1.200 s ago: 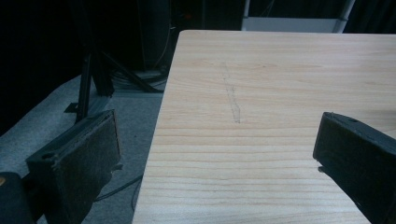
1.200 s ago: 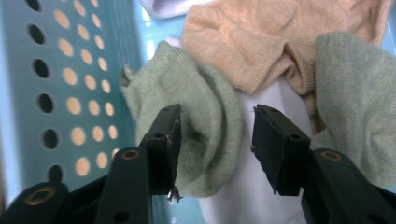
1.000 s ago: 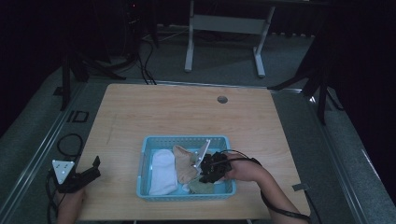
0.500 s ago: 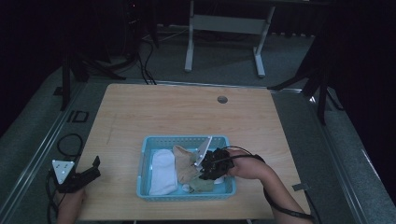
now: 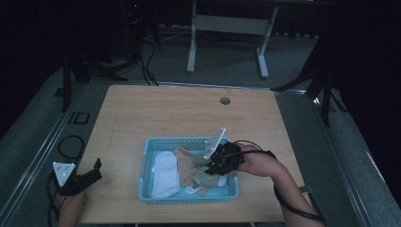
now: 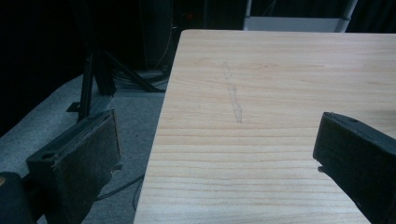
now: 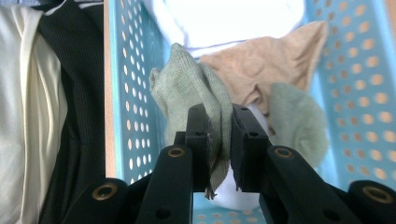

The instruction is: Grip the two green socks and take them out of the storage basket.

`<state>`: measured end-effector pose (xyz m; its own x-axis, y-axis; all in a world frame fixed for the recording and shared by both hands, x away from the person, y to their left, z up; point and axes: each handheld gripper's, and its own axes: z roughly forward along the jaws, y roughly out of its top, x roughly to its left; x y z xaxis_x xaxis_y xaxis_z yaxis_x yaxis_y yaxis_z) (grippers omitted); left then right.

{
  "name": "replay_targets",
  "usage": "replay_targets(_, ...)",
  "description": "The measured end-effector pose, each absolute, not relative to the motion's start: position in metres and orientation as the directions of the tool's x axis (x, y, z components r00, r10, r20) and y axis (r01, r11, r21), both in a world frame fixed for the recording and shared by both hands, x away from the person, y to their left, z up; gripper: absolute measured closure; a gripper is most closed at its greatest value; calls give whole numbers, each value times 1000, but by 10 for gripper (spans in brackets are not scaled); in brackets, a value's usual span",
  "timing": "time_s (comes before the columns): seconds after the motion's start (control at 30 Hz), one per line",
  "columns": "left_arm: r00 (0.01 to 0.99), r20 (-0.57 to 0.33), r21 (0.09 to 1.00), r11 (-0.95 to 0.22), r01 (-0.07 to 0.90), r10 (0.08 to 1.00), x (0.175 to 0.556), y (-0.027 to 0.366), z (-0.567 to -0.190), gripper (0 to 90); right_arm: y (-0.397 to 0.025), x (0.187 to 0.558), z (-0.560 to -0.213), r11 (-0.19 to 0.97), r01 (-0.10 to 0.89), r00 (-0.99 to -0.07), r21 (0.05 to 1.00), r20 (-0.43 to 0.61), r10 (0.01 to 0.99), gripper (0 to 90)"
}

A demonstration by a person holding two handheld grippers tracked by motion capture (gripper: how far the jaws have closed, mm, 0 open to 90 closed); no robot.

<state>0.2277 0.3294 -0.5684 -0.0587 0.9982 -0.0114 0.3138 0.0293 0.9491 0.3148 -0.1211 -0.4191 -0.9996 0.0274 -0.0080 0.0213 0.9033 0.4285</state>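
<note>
Green sock (image 7: 205, 93), limp and ribbed, sits clamped in our right gripper (image 7: 219, 140) over the blue basket (image 5: 147, 161), beside tan (image 7: 261, 65) and white cloth (image 5: 165, 174). Our left gripper (image 6: 215, 154) gapes over the bare table (image 6: 280, 70).

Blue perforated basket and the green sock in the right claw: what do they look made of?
The blue perforated basket looks like moulded plastic: smooth, rigid walls with even rows of round holes. The grey-green sock pinched in the right claw looks like soft knit fabric, with fine ribbing and limp folds. The fibre can't be told.
</note>
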Motion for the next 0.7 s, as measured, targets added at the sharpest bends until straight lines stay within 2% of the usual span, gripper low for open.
replay_targets(0.4, -61, -10, 948, 29, 317, 998, 228, 329, -568, 4, -152, 317, -380, 853, 51, -995, 520, -51, 90, 786)
replay_targets(0.7, -61, -9, 948, 28, 316, 998, 228, 329, -568, 4, -186, 315, -364, 821, 98, -984, 563, -68, 164, 785)
